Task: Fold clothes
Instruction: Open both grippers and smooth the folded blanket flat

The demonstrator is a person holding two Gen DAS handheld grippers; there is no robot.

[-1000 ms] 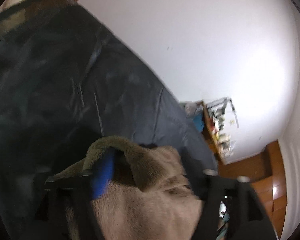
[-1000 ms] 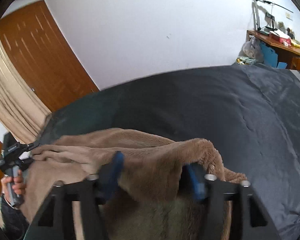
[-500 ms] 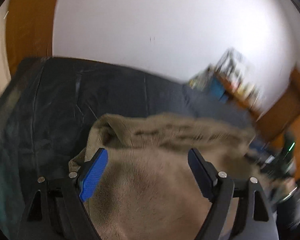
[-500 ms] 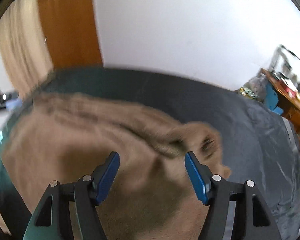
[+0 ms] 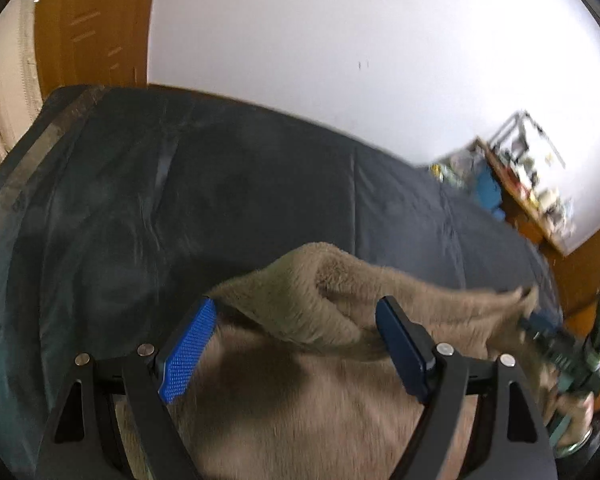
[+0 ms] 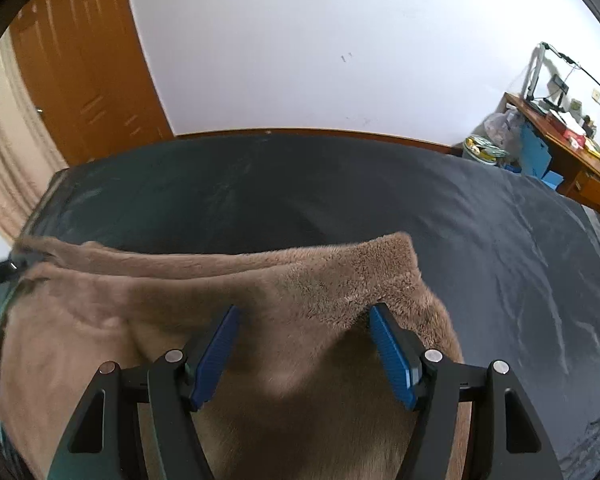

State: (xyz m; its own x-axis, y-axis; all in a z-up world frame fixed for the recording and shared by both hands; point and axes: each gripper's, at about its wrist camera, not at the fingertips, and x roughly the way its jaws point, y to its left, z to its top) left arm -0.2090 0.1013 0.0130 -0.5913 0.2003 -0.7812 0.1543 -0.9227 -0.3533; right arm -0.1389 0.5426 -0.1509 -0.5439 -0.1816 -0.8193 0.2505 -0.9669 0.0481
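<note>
The brown fleece garment (image 6: 228, 320) is lying on the dark bedsheet (image 6: 480, 216), filling the view from six o'clock; the left gripper (image 5: 296, 344) and right gripper (image 6: 304, 348) are hovering over it, jaws spread, grasping nothing.

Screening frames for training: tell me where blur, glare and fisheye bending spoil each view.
Left wrist view: desk clutter and other gripper motion-smeared, wall blown out at right. Right wrist view: sharper, fuzzy brown garment crisp, left edge smeared; dark bedsheet edge bows in both.
</note>
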